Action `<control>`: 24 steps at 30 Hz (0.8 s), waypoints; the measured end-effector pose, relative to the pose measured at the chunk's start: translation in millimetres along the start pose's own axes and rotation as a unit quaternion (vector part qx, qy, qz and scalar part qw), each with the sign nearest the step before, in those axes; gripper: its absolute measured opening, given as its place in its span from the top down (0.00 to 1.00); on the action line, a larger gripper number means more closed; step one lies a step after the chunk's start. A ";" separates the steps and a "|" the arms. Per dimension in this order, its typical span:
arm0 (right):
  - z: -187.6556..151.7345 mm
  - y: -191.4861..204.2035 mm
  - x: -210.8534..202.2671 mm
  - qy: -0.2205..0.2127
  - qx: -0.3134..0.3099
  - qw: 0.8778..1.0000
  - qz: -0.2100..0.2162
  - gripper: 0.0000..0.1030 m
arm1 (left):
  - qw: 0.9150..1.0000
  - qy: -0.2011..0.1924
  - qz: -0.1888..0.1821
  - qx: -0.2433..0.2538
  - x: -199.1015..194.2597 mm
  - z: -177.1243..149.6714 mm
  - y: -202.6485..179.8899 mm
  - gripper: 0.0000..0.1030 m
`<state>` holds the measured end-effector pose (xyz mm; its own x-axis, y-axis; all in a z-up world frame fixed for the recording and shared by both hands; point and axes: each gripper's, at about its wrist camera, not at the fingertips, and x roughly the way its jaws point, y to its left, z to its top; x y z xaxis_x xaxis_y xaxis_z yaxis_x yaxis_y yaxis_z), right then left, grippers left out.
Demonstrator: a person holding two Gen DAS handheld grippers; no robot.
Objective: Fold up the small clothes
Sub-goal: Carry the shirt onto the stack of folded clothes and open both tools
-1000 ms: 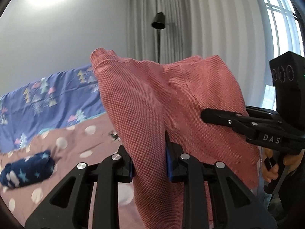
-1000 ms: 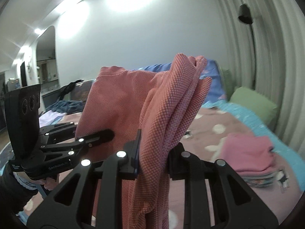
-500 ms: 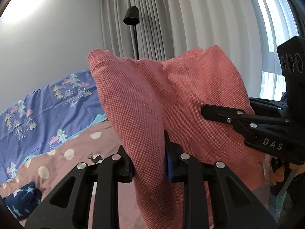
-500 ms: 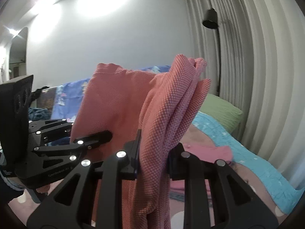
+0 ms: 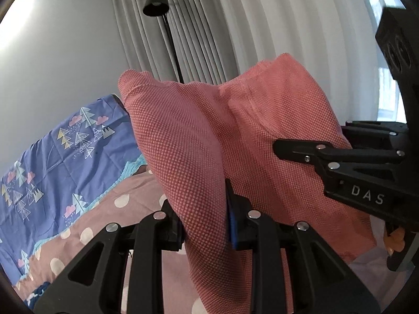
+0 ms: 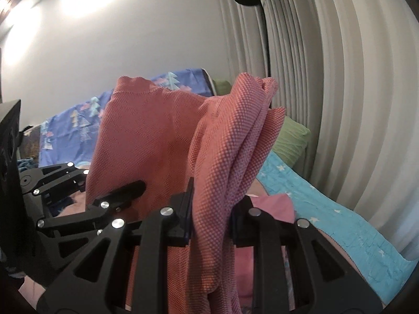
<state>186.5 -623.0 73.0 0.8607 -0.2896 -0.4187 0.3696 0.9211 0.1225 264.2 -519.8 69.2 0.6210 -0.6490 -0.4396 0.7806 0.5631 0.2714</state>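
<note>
A small coral-red knit garment (image 5: 235, 141) hangs in the air between both grippers, above the bed. My left gripper (image 5: 205, 222) is shut on one bunched edge of it. My right gripper (image 6: 210, 214) is shut on the other edge (image 6: 235, 141). Each gripper shows in the other's view: the right one at the right of the left wrist view (image 5: 340, 167), the left one at the left of the right wrist view (image 6: 78, 204). The cloth hides the fingertips of both.
A pink polka-dot bedsheet (image 5: 104, 225) lies below, with a blue tree-print quilt (image 5: 65, 151) behind. A folded pink garment (image 6: 272, 206), a turquoise star blanket (image 6: 327, 217) and a green pillow (image 6: 290, 136) lie to the right. A black floor lamp (image 5: 157, 2) stands by grey curtains.
Both grippers have swung right with the garment held between them; the curtains and lamp fill more of both views. The dark-blue star cloth has left the left wrist view.
</note>
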 end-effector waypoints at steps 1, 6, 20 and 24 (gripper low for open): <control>1.2 -2.9 9.2 0.003 -0.001 1.000 -0.008 0.79 | 1.000 0.004 0.003 0.002 11.7 1.5 0.2 0.74; -2.0 -20.2 69.4 0.052 -0.009 0.998 -0.044 0.58 | 0.997 0.067 0.035 -0.007 69.8 -12.4 0.8 0.53; -108.8 -71.0 111.4 0.133 0.039 0.980 -0.140 0.45 | 0.989 0.134 -0.007 -0.055 100.4 -117.5 -3.7 0.46; -109.9 -74.7 100.2 0.130 0.085 0.979 -0.133 0.34 | 0.989 0.134 0.012 -0.055 88.4 -118.5 -9.8 0.45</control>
<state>206.6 -692.2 -77.0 0.6164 -0.4175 -0.6677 0.6407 0.7588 0.1170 303.0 -522.1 -73.8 0.5863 -0.4840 -0.6496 0.7440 0.6389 0.1956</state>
